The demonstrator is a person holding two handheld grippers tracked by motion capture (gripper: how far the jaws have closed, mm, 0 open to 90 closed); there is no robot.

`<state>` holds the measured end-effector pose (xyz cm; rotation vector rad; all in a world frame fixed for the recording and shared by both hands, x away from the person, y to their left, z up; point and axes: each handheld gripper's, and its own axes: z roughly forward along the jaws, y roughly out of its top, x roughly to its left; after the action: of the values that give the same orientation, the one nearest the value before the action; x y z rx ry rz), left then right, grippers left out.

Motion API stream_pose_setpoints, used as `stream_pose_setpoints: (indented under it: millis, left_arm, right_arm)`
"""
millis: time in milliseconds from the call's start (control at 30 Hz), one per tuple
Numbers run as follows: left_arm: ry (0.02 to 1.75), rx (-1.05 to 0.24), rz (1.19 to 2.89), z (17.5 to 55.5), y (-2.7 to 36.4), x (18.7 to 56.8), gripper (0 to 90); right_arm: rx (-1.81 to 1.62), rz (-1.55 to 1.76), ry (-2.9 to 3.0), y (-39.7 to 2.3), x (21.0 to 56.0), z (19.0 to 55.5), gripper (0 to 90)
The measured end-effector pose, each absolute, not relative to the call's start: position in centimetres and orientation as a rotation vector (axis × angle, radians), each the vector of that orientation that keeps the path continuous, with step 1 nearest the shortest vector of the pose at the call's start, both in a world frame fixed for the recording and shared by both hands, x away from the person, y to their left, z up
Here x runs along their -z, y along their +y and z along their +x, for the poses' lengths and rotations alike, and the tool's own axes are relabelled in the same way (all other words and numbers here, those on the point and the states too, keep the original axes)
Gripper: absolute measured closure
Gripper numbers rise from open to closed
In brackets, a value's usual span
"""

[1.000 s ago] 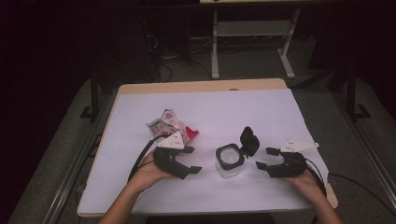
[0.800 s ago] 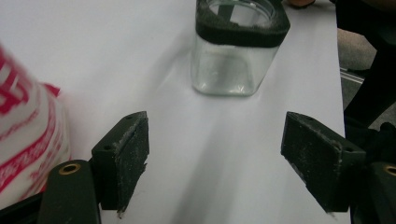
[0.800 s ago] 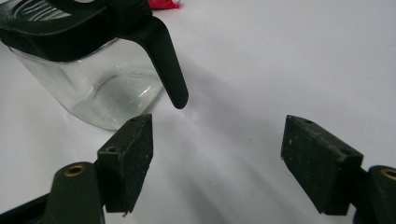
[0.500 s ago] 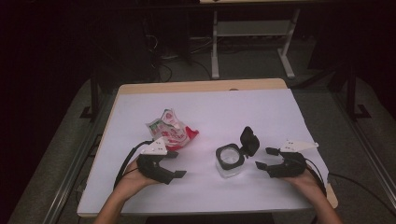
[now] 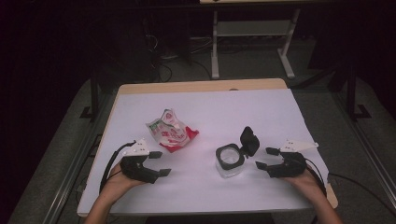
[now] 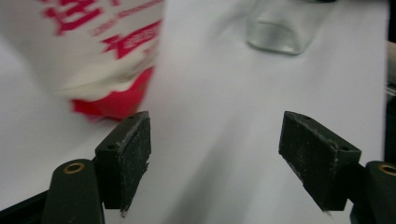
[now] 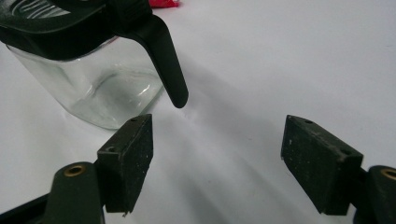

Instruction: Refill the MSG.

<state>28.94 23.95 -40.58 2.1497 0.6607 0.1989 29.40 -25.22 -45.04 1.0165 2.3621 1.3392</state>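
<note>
A crumpled red and white packet [image 5: 172,132] lies on the white table left of centre. My left gripper [image 5: 161,163] sits on the table just in front and to the left of it, open, with nothing between its jaws. In the left gripper view the packet [image 6: 93,51] is beyond the left jaw, clear of my left gripper [image 6: 215,163]. A square glass jar [image 5: 229,161] stands right of centre with its black flip lid [image 5: 249,141] hinged up. My right gripper [image 5: 264,157] rests open just right of the jar. In the right gripper view the jar [image 7: 93,88] stands ahead of the left jaw, untouched by my right gripper [image 7: 217,163].
The white table top [image 5: 210,107] has bare room at the back and between the packet and the jar. Its front edge runs just below both hands. The floor around is dark, with a metal stand [image 5: 252,42] behind the table.
My left gripper has slid left and toward the table's near edge, away from the packet, which stays put. The right gripper and the jar have not moved.
</note>
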Motion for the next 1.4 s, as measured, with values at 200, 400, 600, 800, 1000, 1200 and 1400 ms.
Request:
stream_pose_setpoints:
  millis: [200, 400, 600, 800, 1000, 1200, 1400]
  left_arm:
    - [0.697, -0.197, 2.134, 29.3, 25.0, 40.4, 21.8]
    - [0.711, -0.258, 2.102, 30.1, 26.4, 40.4, 24.2]
    - [0.718, -0.275, 2.072, 31.1, 26.7, 40.2, 24.1]
    - [0.7, -0.298, 2.046, 32.4, 26.1, 39.4, 24.1]
    - [0.667, -0.322, 2.034, 33.9, 25.0, 38.7, 24.1]
    - [0.659, -0.31, 2.035, 35.3, 24.0, 39.7, 24.7]
    - [0.652, -0.32, 2.01, 35.7, 23.8, 39.8, 29.5]
  right_arm:
    - [-1.346, 1.017, 2.357, -25.3, 45.0, 29.4, 24.9]
    - [-1.345, 1.018, 2.364, -25.1, 45.0, 29.4, 24.9]
    - [-1.344, 1.021, 2.364, -25.1, 45.1, 29.4, 24.9]
    - [-1.341, 1.026, 2.366, -25.0, 45.1, 29.4, 24.9]
    - [-1.344, 1.029, 2.365, -25.0, 45.1, 29.4, 24.9]
    - [-1.347, 1.032, 2.361, -25.1, 45.1, 29.5, 24.9]
    - [-1.35, 1.033, 2.357, -25.3, 45.1, 29.5, 24.9]
